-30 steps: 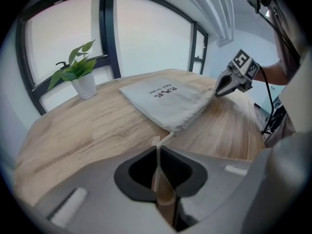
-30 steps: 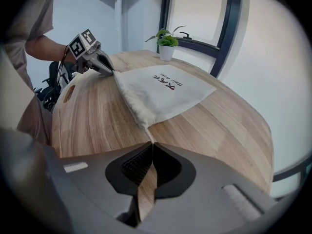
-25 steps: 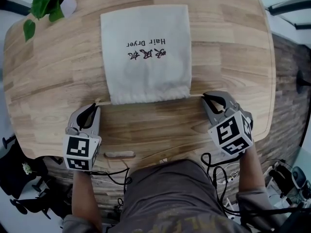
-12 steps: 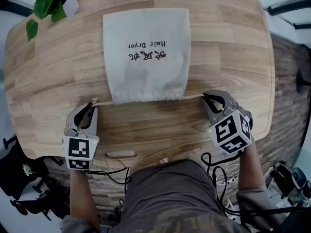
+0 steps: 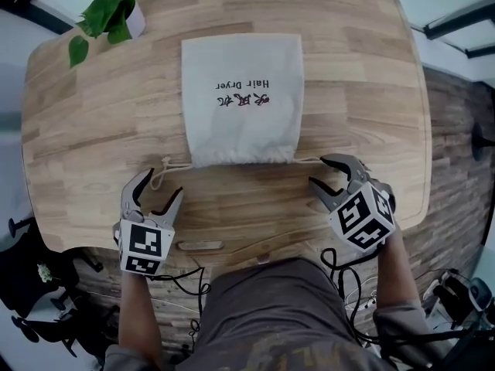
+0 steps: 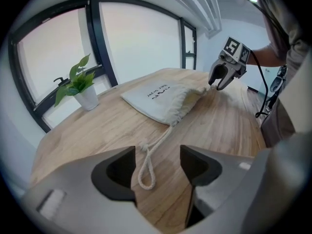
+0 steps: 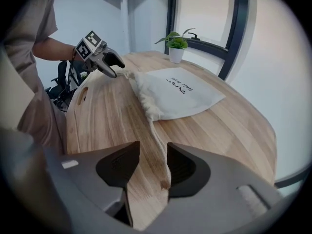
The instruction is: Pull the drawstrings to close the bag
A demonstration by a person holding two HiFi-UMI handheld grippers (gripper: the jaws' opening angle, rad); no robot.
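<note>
A cream cloth bag (image 5: 242, 99) with dark print lies flat on the wooden table (image 5: 371, 91), its gathered mouth toward me. A cord loop (image 5: 162, 174) trails left from the mouth, and a straight cord (image 5: 309, 161) trails right. My left gripper (image 5: 160, 188) stands open just behind the loop. In the left gripper view the loop (image 6: 145, 172) lies loose on the wood between the jaws. My right gripper (image 5: 320, 173) is open too. In the right gripper view the cord (image 7: 159, 155) runs along the table between its jaws, untouched, back to the bag (image 7: 178, 94).
A potted green plant (image 5: 108, 14) stands at the table's far left corner. The table's near edge has a cut-out slot (image 5: 199, 246) close to my body. Dark cables (image 5: 348, 284) hang below the right gripper. Windows border the far side of the table.
Both grippers have let go of the cords and opened, and drawn back slightly toward me. The left loop now lies slack on the wood. The bag mouth is more gathered than before.
</note>
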